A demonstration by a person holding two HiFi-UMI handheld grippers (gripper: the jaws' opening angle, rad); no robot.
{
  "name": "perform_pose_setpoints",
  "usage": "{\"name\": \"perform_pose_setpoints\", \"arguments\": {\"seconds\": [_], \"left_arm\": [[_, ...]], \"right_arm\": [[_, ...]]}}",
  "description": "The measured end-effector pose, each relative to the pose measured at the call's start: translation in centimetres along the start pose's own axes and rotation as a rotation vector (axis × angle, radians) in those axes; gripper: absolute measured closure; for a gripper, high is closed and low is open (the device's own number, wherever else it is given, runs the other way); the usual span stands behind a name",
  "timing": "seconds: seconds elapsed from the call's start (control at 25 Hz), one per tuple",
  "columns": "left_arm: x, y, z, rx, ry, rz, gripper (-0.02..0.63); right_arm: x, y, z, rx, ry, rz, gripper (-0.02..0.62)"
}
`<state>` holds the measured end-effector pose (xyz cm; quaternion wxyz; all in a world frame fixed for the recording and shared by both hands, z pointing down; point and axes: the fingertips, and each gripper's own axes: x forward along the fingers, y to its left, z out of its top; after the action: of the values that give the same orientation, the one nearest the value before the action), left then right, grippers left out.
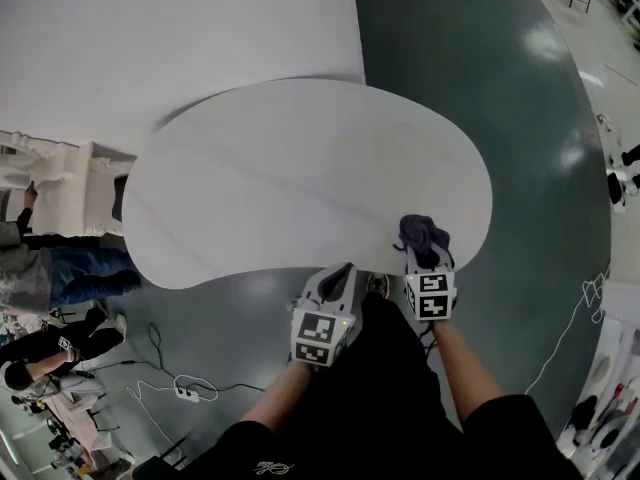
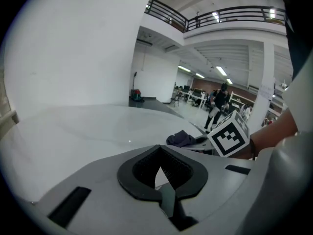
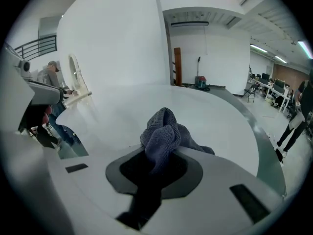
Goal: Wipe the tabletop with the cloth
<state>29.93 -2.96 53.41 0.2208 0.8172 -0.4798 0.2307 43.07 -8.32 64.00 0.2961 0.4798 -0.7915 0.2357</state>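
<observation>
A person leaning over a white, kidney-shaped tabletop [image 1: 300, 178] holds a dark blue-grey cloth [image 1: 424, 234] in the right gripper [image 1: 424, 258]. Its jaws are clamped on one bunched end, and the rest of the fabric bulges out past the tips. Seen from the head view, the cloth sits over the table's near edge at about 5 o'clock on the slab, and in the left gripper view it appears to rest on the surface, though firm contact cannot be confirmed. The left gripper [image 1: 338, 274] hangs at roughly 8 o'clock from the cloth, just at the near rim around 6 o'clock, with its jaws together and nothing between them. The table's long axis runs from 9 o'clock to 3 o'clock, and almost all of its bare surface spreads away from the cloth toward 10 and 11 o'clock. With the cloth already in the right-hand tool and that arm the nearer one, the wipe looks set to begin at the near right corner, and it will likely have to sweep leftward and away along that long axis to cover the far lobe.
</observation>
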Motion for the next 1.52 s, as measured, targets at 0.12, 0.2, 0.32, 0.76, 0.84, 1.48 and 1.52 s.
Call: {"name": "perform_pose_setpoints", "arguments": {"seconds": [0.12,0.2,0.32,0.76,0.84,1.48,1.52], "left_arm": [[-1.5,1.9,-0.5,-0.033,-0.014,0.041,0.598],[-2.7,3.7,-1.0,-0.057,-0.026,0.070,0.598],[-4.4,5.9,-1.5,-0.089,-0.041,0.112,0.598],[-10.8,14.0,-4.1,-0.214,-0.093,0.276,0.598],[-12.0,15.3,-4.8,-0.238,-0.099,0.307,0.598],[-21.5,26.0,-10.4,-0.386,-0.159,0.447,0.598],[-22.1,26.9,-11.0,-0.392,-0.158,0.450,0.598]], "right_arm": [[0.8,2.2,0.6,0.001,0.004,0.013,0.546],[1.7,4.1,1.3,-0.009,0.009,0.031,0.546],[3.2,7.0,2.3,-0.030,0.019,0.063,0.546],[8.3,18.7,5.4,-0.140,0.074,0.210,0.546],[9.0,20.7,5.7,-0.154,0.085,0.230,0.546],[13.3,37.7,7.6,-0.298,0.142,0.336,0.546],[13.6,38.8,7.7,-0.307,0.144,0.338,0.546]]}}
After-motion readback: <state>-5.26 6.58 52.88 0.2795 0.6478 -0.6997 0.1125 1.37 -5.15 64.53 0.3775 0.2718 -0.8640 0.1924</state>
